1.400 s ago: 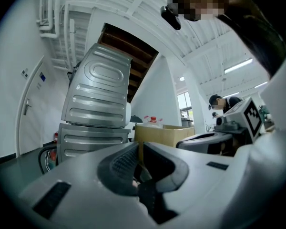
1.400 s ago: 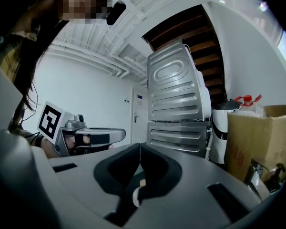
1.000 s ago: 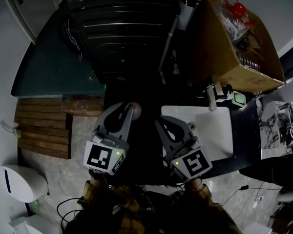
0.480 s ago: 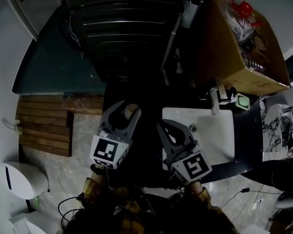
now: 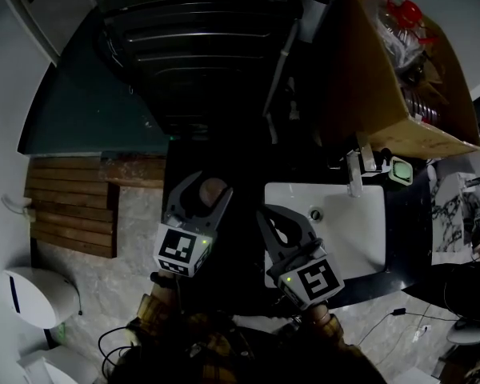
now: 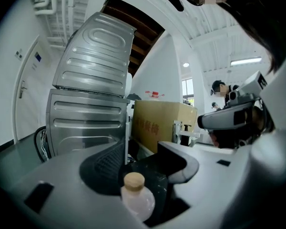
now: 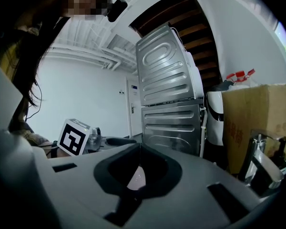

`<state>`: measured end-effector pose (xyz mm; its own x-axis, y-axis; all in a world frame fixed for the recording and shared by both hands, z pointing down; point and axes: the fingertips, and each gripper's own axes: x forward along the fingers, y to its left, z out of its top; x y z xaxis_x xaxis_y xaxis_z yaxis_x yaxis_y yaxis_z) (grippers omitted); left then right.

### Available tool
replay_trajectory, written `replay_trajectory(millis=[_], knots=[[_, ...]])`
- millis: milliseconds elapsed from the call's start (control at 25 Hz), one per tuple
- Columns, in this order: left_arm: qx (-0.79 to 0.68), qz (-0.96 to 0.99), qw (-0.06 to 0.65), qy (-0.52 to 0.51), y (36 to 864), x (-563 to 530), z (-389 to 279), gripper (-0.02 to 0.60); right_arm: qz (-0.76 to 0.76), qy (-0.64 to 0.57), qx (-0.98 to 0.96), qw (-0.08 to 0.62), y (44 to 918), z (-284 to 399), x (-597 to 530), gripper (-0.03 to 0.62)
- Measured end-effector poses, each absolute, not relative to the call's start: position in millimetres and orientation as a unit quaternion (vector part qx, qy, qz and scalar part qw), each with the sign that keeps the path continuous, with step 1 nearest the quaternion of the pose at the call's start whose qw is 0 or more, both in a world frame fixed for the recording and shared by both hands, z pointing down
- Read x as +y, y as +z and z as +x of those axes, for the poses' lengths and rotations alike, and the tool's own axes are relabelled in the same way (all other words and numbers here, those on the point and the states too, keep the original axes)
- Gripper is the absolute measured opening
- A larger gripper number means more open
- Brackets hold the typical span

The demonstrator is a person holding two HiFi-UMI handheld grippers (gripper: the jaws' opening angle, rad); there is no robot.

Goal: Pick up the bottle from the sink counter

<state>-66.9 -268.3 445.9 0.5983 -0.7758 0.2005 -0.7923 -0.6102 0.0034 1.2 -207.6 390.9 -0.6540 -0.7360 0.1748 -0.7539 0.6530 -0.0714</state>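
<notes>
The left claw (image 6: 145,168) has just been opening and sits wide around the bottle (image 6: 135,194), near the counter's (image 5: 402,238) left edge. Next it should squeeze, then lift. The right claw (image 7: 136,175) is closed and holds nothing.

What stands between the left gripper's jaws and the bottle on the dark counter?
Nothing visible does. The bottle stands between the jaws of the left gripper, which are open around it and have just been opening.

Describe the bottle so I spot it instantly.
Start at the white sink basin; left of it, against the dark counter, the bottle stands between the left tool's jaws, which have just been opening. Small, pale and round; its tan cap sets it apart.
</notes>
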Motion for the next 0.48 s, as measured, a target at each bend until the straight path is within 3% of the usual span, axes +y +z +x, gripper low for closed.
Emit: replay_trajectory(millis=[480], knots=[[-0.44, 0.889, 0.065, 0.107, 481.0, -291.0, -64.1, 0.219, 0.396, 0.096, -0.909, 0.087, 417.4, -5.8, -216.8, 0.017]])
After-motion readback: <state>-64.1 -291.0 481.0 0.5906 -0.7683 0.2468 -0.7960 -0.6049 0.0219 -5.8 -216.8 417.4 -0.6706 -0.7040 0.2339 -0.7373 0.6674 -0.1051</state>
